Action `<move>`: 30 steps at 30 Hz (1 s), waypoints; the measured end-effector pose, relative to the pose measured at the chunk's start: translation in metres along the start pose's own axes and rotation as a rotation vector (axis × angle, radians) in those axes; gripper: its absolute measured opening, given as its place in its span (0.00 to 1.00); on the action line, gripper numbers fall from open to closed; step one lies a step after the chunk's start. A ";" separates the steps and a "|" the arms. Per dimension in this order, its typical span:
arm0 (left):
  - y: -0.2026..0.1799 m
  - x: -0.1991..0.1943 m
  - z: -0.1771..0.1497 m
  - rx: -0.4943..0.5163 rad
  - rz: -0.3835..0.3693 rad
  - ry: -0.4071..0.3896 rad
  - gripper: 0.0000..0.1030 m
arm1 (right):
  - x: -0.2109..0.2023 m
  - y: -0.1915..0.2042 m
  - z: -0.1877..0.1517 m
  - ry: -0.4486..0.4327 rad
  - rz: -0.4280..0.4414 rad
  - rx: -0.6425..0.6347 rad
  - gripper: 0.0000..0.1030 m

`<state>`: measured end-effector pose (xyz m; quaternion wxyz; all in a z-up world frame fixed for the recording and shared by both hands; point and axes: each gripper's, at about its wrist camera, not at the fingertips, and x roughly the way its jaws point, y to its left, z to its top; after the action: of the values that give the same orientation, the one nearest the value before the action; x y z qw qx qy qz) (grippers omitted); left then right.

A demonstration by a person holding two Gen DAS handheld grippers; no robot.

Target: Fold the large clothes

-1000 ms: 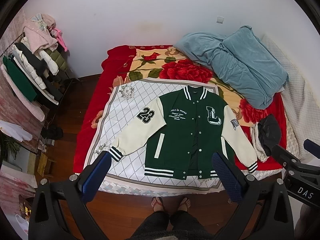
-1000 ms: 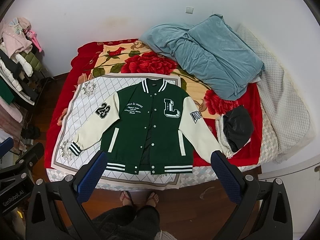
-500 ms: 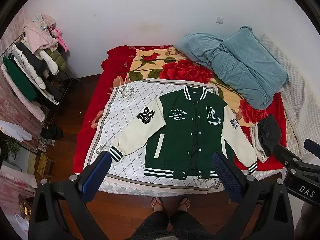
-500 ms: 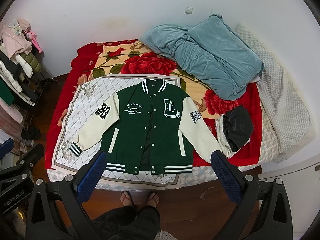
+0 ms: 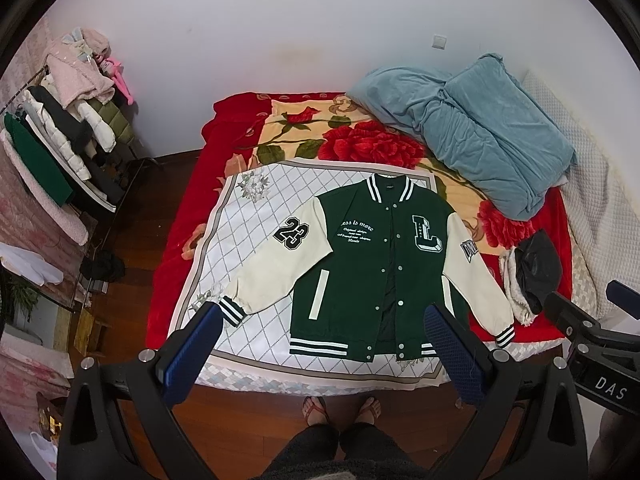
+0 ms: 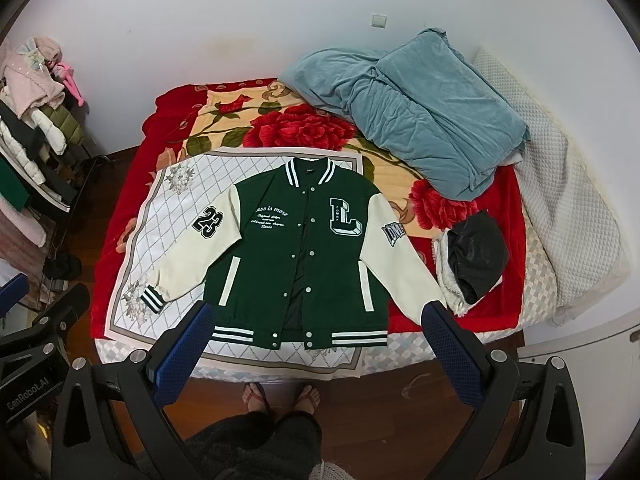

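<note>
Nothing is seen to have changed over the last second: the jacket is laid flat, unfolded, on the bed, while left gripper and right gripper are held wide above it, so folding is judged unstarted.

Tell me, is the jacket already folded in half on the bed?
No, the jacket lies spread flat on the bed, front up, with both sleeves stretched out to the sides.

Green varsity jacket, cream sleeves spread, flat, front up, unfolded
</note>
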<state>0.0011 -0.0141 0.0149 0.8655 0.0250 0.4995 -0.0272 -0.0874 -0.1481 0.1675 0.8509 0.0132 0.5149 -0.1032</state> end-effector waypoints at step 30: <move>-0.106 0.334 0.048 0.097 0.248 0.109 1.00 | 0.433 -0.260 -0.109 0.292 -0.008 0.974 0.81</move>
<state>0.2021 -0.1303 -0.2519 0.8315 0.1301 0.5370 0.0572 -0.0381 -0.4590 -0.2422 0.6646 0.4209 0.5206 -0.3318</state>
